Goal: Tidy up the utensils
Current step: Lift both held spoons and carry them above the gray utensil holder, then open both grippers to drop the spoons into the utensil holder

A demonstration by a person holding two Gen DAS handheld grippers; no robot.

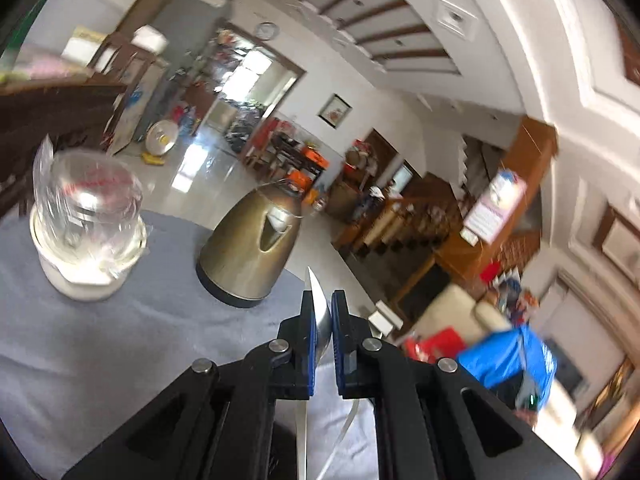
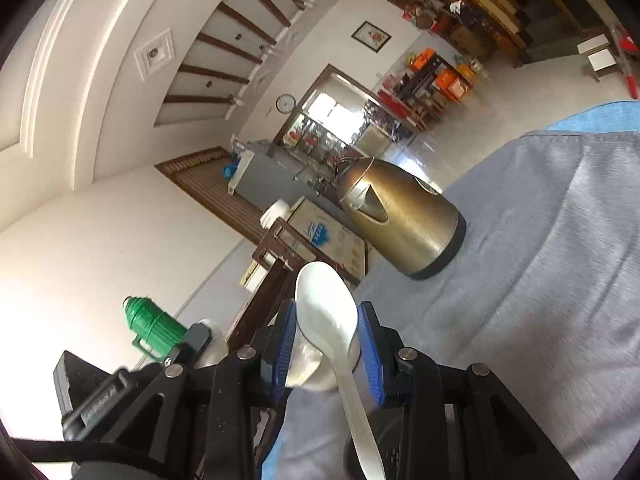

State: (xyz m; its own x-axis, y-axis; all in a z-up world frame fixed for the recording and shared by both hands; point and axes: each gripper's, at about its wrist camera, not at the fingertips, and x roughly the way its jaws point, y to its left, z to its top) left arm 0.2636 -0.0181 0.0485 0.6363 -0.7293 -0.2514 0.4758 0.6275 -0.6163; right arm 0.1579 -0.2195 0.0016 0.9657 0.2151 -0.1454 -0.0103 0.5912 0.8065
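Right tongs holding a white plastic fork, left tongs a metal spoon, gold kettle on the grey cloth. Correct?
One error: the right tongs hold a white plastic spoon, not a fork; the right wrist view shows its bowl. The left tongs do grip a shiny metal spoon, and the gold metal kettle stands on the grey cloth.

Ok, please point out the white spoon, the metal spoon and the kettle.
white spoon (image 2: 326, 312): right wrist view, on its bowl.
metal spoon (image 1: 321, 312): left wrist view, on its bowl.
kettle (image 1: 248, 256): left wrist view, on its body.
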